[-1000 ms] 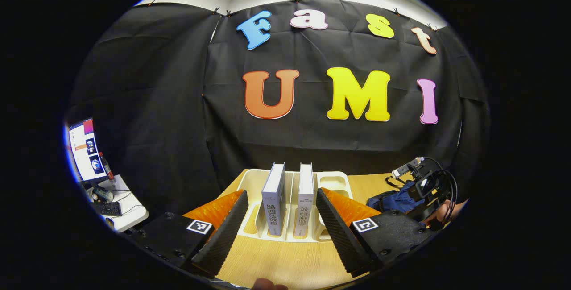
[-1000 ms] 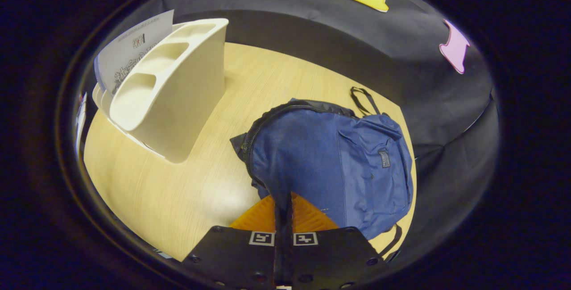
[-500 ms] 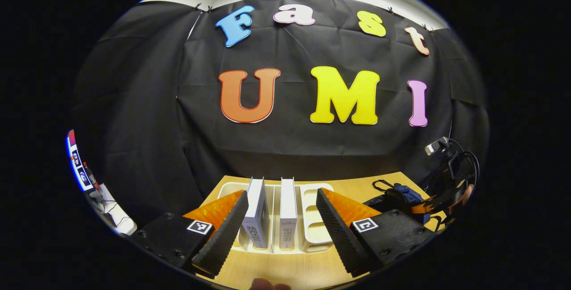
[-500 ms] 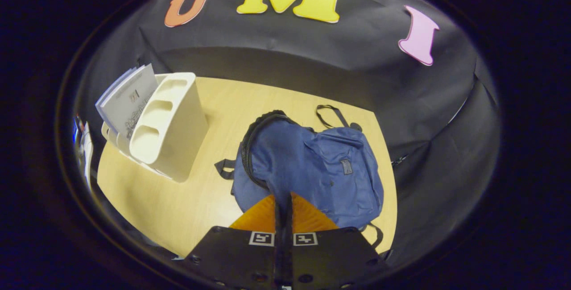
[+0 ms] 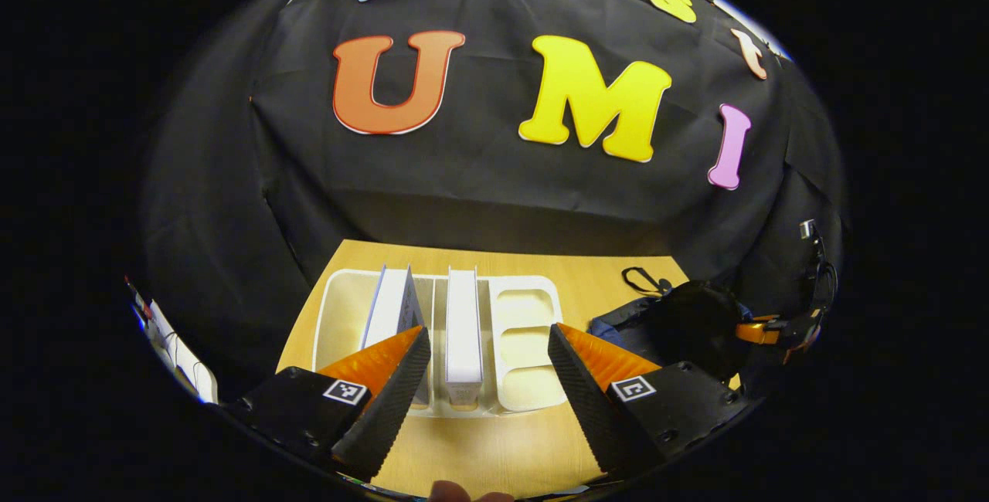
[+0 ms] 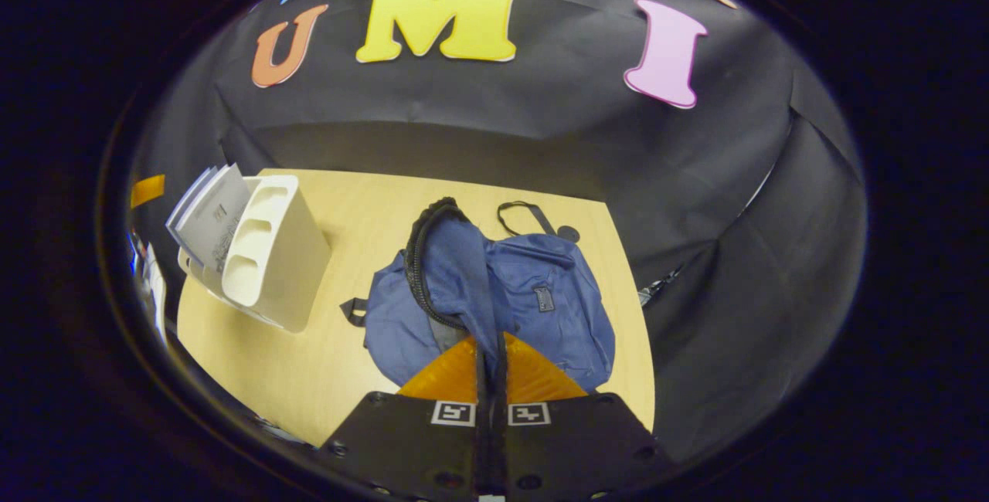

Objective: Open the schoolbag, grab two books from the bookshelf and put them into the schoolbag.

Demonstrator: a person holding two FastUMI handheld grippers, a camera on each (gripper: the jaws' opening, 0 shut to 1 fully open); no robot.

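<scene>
Two white books stand upright in a cream bookshelf (image 5: 525, 332): the left book (image 5: 392, 305) and the right book (image 5: 463, 324). My left gripper (image 5: 487, 340) hangs open above the shelf's near side, and the right book lies between its fingers' lines. The blue schoolbag (image 6: 541, 301) lies on the wooden table (image 6: 348, 201). My right gripper (image 6: 491, 341) is shut on the bag's front flap (image 6: 456, 270) and holds it raised, with the zip edge curving up. In the left gripper view the schoolbag (image 5: 688, 320) shows a dark opening to the right of the shelf.
In the right gripper view the bookshelf (image 6: 270, 255) stands left of the bag, with the books (image 6: 209, 216) leaning in it. The bag's carry loop (image 6: 525, 212) lies toward the black cloth wall. Bare table (image 5: 494, 448) lies in front of the shelf.
Both grippers have risen. The left one now looks down on the shelf and books from higher up. The right one has pulled the flap up, so the bag stands more open.
</scene>
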